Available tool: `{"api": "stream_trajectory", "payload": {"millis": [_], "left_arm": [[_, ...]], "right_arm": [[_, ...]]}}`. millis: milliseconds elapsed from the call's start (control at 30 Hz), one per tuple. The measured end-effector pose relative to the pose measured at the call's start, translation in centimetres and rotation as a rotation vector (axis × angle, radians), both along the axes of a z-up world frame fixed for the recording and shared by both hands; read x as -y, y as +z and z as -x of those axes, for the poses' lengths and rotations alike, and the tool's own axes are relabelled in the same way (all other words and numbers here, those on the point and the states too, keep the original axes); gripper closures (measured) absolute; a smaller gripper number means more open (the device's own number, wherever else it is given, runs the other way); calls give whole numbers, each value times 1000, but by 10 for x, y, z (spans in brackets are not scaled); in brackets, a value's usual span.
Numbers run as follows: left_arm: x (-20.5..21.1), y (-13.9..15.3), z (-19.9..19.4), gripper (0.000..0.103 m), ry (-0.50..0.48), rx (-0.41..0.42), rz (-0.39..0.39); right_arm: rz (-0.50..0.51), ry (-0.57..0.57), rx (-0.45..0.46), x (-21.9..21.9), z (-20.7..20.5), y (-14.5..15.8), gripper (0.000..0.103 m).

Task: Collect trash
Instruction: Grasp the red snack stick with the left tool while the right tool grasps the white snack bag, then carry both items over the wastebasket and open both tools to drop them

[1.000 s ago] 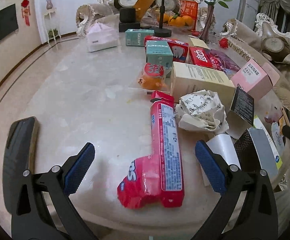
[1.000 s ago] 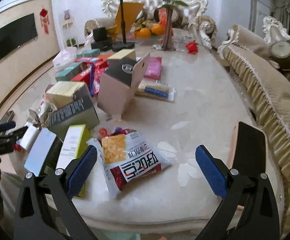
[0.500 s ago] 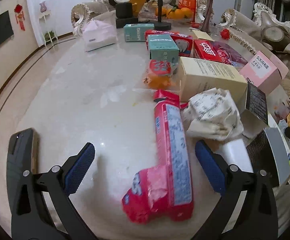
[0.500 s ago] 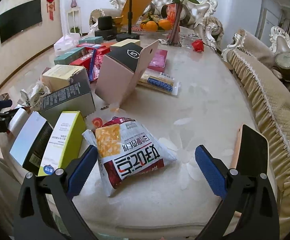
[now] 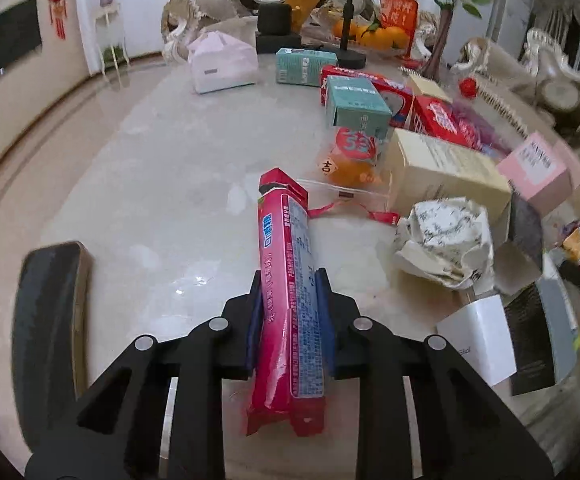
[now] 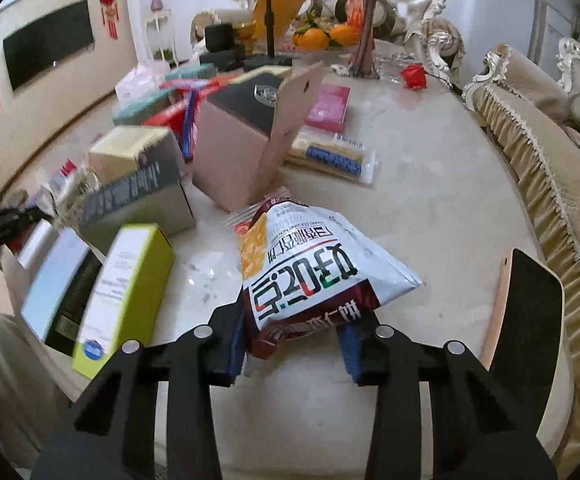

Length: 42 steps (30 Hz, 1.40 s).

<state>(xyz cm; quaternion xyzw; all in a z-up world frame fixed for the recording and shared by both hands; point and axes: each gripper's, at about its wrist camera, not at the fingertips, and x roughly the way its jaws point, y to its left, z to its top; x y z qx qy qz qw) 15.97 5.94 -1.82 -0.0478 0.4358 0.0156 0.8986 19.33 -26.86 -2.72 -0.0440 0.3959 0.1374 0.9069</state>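
Left fingers (image 5: 290,300): we see the red wrapper (image 5: 290,292) lying lengthwise between them, its long axis along the pointing line and its far end over the desk (image 5: 150,184); pads clenched on both its sides

Right fingers (image 6: 291,338): closing on the near edge of the white snack bag (image 6: 309,276), which fans away over the desk; pads pressing its crumpled end

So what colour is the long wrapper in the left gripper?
Pinkish red with a pale blue printed panel; best seen in the left wrist view.
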Motion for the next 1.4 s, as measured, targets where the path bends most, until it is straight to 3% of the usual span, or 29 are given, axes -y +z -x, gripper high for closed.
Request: {"api": "stream_trajectory", "payload": {"millis": [233,400,533,633,800,967,1167,1200,1267,1300,1400], "left_arm": [[-8,29,32,78,-6,77,26],[7,70,96,78,-138,184,59],[31,68,148,78,-246,173,88],[54,45,177,78,-332,83,153],[105,-40,188,78,-468,-158,133],[128,-117,170,78,-479,-337,95],[132,-158,159,78,-479,-438,104],[131,-161,158,74,-476,-448,122],[129,-170,157,38,-462,-468,170],[125,-171,156,15,-449,-465,201],[117,-168,155,13,-416,-394,240]], "right_arm": [[-68,-12,70,9,20,32,67],[-156,35,126,16,78,61,67],[-222,69,78,15,137,53,67],[-248,87,-9,7,169,32,67],[-171,93,-246,-23,174,-52,67],[-56,89,-420,-48,148,-129,67],[-18,114,-489,-62,136,-163,65],[-11,117,-491,-62,133,-163,58],[25,102,-462,-61,134,-162,47],[37,94,-445,-59,137,-159,41],[30,93,-417,-53,148,-155,39]]}}
